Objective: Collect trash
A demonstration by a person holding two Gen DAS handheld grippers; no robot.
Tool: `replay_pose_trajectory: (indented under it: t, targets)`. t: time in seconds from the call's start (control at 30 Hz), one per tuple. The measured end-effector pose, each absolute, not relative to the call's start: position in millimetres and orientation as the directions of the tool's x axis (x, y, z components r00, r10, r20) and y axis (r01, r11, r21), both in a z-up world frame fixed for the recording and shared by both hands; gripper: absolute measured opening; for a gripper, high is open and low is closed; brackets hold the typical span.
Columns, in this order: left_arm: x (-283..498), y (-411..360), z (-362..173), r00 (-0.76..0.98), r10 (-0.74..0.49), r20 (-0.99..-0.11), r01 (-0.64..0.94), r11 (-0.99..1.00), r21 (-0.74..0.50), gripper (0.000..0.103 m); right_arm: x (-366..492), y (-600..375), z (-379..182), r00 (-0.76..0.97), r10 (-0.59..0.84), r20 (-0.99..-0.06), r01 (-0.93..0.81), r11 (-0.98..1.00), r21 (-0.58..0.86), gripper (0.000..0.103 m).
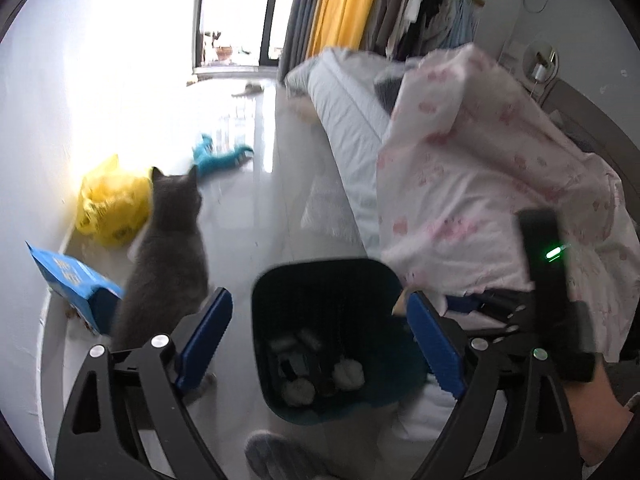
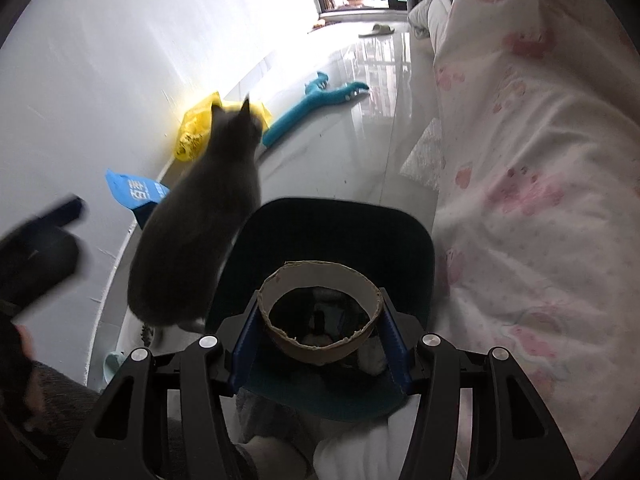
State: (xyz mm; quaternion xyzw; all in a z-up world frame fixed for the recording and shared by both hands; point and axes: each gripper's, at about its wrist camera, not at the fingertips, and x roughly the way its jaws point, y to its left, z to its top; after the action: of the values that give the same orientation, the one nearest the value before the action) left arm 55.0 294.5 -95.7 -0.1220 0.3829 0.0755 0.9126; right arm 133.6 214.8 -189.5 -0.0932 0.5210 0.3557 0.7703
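So the right gripper [image 2: 320, 336] has its jaws clamped on a cardboard tube [image 2: 320, 312], a spent paper-roll core by the look of it, and it's hanging right over the mouth of the dark teal bin [image 2: 416, 248] on the floor next to the bed [image 2: 540, 200]. The left gripper [image 1: 316, 340] has its jaws spread wide with nothing between them, parked above the same bin, where you can see a few crumpled white wads [image 1: 348, 374] already at the bottom. My guess is the tube just needs letting go, but a few things could mess it up. The tube sits near the bin's front edge rather than dead centre, so if it tips on release it might clip the rim and roll off across that shiny floor. Bigger worry is the grey cat [image 2: 208, 232] sitting right beside the bin, touching or nearly so; one startled jump could knock the bin or send the cat after the tube. There's also a yellow plastic bag [image 1: 112, 204] and a blue carton [image 1: 76, 284] by the wall, well apart from the bin, probably still to collect.
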Motion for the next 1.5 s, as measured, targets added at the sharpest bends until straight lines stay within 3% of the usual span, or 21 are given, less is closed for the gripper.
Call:
replay_pose_trajectory:
  t: [0.5, 0.63, 0.7, 0.93, 1.17, 1.5]
  targets:
    - [25, 288, -53, 0.796, 0.077, -0.601, -0.193, 0.972, -0.132, 0.098, 133, 242, -245, 0.152, 0.32, -0.935, -0.636, 0.756, 0.155, 0.058]
    - [18, 284, -45, 0.811, 0.096, -0.577, -0.2, 0.972, -0.12, 0.098, 131, 242, -245, 0.182, 0.302, -0.936, -0.642, 0.757, 0.12, 0.076]
    - [13, 285, -37, 0.827, 0.093, -0.555, -0.207, 0.968, -0.145, 0.098, 131, 238, -240, 0.191, 0.313, -0.93, -0.636, 0.761, 0.125, 0.078]
    - [4, 281, -17, 0.856, 0.121, -0.502, -0.255, 0.945, -0.207, 0.099, 124, 214, -198, 0.253, 0.371, -0.893, -0.638, 0.758, 0.134, 0.083]
    - [-6, 246, -3, 0.874, 0.145, -0.463, -0.243, 0.957, -0.159, 0.099, 104, 164, -120, 0.407, 0.47, -0.783, -0.634, 0.763, 0.129, 0.092]
    - [-20, 197, 25, 0.9, 0.23, -0.371, -0.282, 0.955, -0.091, 0.1, 68, 74, -42, 0.592, 0.5, -0.632, -0.62, 0.784, 0.039, 0.099]
